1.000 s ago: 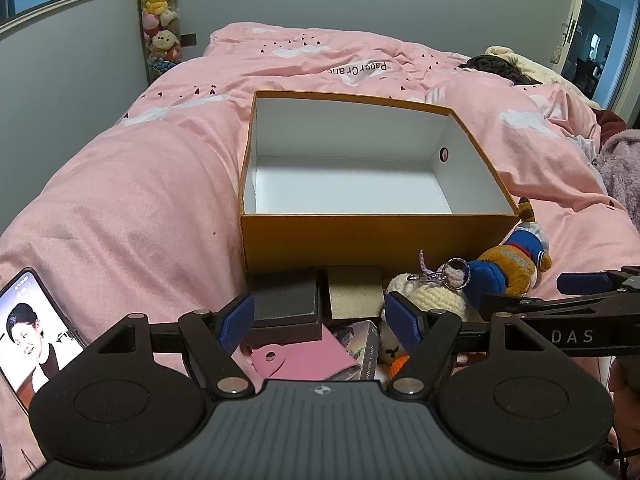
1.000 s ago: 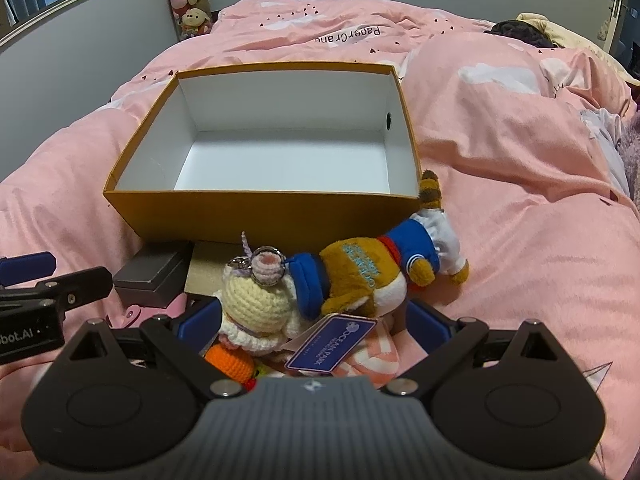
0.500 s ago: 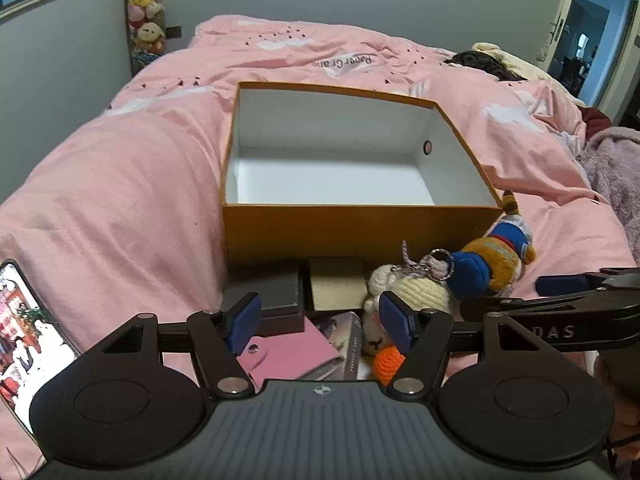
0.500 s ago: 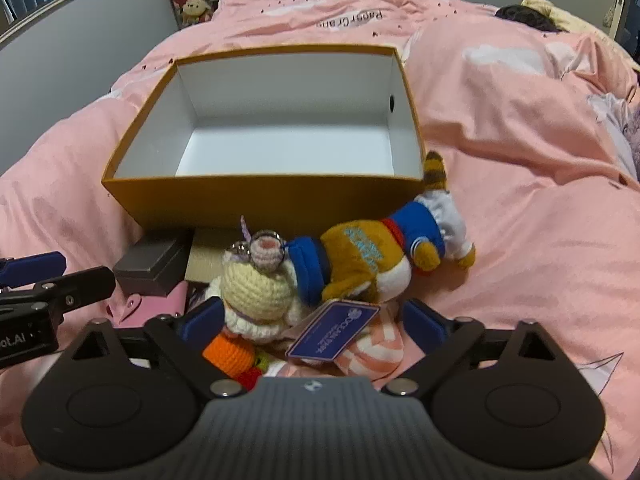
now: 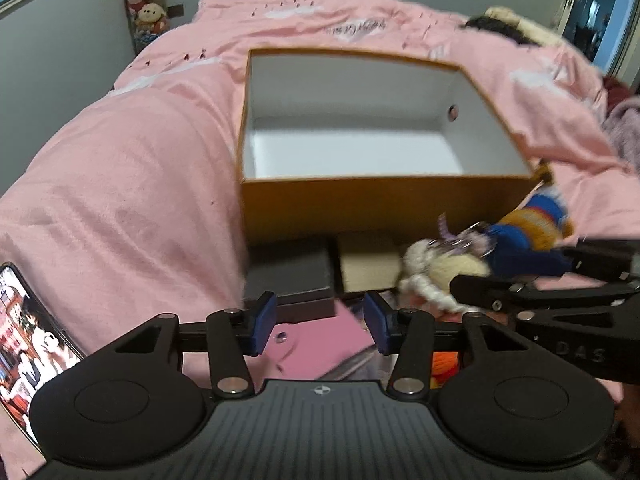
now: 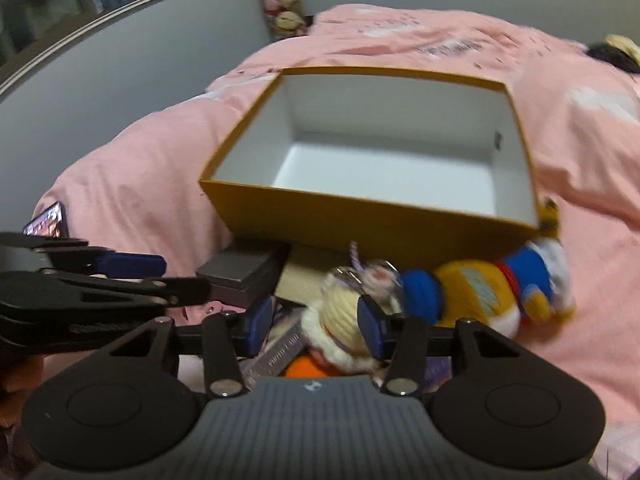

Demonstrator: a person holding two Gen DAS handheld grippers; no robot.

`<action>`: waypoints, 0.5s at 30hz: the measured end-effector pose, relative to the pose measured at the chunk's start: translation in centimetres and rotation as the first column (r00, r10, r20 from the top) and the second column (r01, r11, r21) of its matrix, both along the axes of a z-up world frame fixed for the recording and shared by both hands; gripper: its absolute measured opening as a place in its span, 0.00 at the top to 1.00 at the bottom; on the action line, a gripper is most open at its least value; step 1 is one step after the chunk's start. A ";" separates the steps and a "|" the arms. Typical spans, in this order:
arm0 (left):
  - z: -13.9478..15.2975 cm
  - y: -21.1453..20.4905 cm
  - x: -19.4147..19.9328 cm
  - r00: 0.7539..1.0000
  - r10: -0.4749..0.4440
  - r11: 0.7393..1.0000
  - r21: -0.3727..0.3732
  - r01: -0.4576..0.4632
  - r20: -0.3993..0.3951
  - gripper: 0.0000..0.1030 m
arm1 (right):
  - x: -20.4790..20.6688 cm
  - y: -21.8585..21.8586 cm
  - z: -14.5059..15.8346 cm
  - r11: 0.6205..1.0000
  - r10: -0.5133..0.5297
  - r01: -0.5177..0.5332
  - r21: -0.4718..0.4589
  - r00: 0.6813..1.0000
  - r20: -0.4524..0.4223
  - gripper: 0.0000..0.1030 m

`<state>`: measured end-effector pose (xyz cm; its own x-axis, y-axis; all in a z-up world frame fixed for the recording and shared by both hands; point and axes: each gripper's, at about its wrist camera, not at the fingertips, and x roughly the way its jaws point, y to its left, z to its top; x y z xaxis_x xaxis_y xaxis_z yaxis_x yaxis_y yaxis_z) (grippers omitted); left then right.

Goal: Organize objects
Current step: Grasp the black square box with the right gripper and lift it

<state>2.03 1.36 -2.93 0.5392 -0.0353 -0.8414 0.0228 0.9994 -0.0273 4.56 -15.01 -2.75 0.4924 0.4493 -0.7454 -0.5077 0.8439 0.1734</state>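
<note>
An empty orange box (image 5: 384,208) with a white inside sits on the pink bed; it also shows in the right wrist view (image 6: 360,220). In front of it lie a dark grey case (image 5: 288,276), a tan pad (image 5: 368,266), a pink card holder (image 5: 320,344), a cream crochet doll (image 6: 340,320) and a blue and yellow plush (image 6: 484,292). My left gripper (image 5: 318,326) is open, its jaws partly narrowed over the pink card holder and the grey case. My right gripper (image 6: 316,322) is open, its jaws partly narrowed around the crochet doll.
A phone (image 5: 28,344) with a lit screen lies at the left on the pink duvet (image 5: 120,184). Stuffed toys (image 5: 146,12) stand in the far corner by the grey wall. Someone's dark hair (image 5: 496,28) shows at the far right of the bed.
Both grippers' jaws have narrowed. The right gripper has shifted left, from the plush's tag to the crochet doll. The left gripper has moved forward over the pink card holder.
</note>
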 end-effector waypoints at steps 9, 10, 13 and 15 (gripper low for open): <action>-2.0 2.7 2.0 0.995 0.065 0.998 0.006 -0.064 -0.079 0.45 | 3.2 3.5 -1.9 0.993 0.116 -0.118 -0.014 0.990 -0.079 0.69; -2.0 3.1 2.3 0.994 0.073 0.997 -0.005 -0.074 -0.084 0.45 | 3.3 3.9 -2.1 0.990 0.136 -0.138 -0.015 0.987 -0.087 0.71; -2.2 3.7 3.3 0.992 0.080 0.997 -0.008 -0.082 -0.100 0.45 | 3.8 5.3 -2.8 0.982 0.181 -0.186 -0.039 0.979 -0.093 0.71; -2.6 4.1 4.1 0.990 0.085 0.996 -0.012 -0.087 -0.116 0.45 | 4.1 6.1 -3.1 0.977 0.195 -0.201 -0.073 0.977 -0.085 0.72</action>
